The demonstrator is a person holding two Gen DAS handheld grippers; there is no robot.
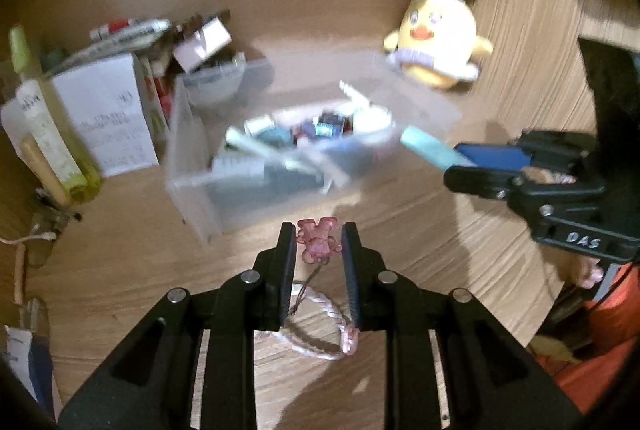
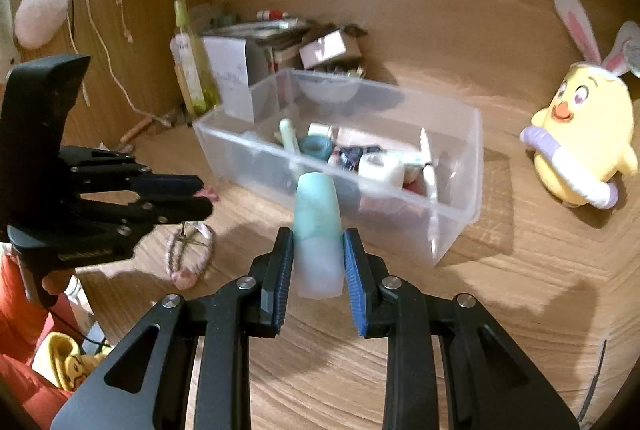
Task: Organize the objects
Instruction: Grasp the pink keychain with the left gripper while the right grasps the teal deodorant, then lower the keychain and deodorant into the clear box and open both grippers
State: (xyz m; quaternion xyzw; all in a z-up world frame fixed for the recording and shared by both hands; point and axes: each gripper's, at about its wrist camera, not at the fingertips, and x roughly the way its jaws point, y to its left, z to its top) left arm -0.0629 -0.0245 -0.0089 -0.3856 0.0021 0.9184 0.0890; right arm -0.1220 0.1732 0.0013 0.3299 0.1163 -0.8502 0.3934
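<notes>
My left gripper (image 1: pixel 318 232) is shut on a pink see-through bear charm (image 1: pixel 318 242). Its twisted pink-and-white cord loop (image 1: pixel 320 334) dangles below the fingers over the wooden desk. In the right wrist view the left gripper (image 2: pixel 206 195) sits at the left, with the cord loop (image 2: pixel 188 254) under it. My right gripper (image 2: pixel 318 236) is shut on a teal-and-white tube (image 2: pixel 318 222), which points at the clear plastic bin (image 2: pixel 460 213). The bin (image 1: pixel 192 165) holds several small items. In the left wrist view the right gripper (image 1: pixel 460 163) holds the tube (image 1: pixel 424 145) at the bin's right end.
A yellow chick plush with bunny ears (image 1: pixel 436 41) (image 2: pixel 584 145) stands right of the bin. A tall yellowish bottle (image 1: pixel 52 133) (image 2: pixel 192 69), a white box and a pile of pens and cartons crowd the back left corner. Coloured notes hang on the back wall.
</notes>
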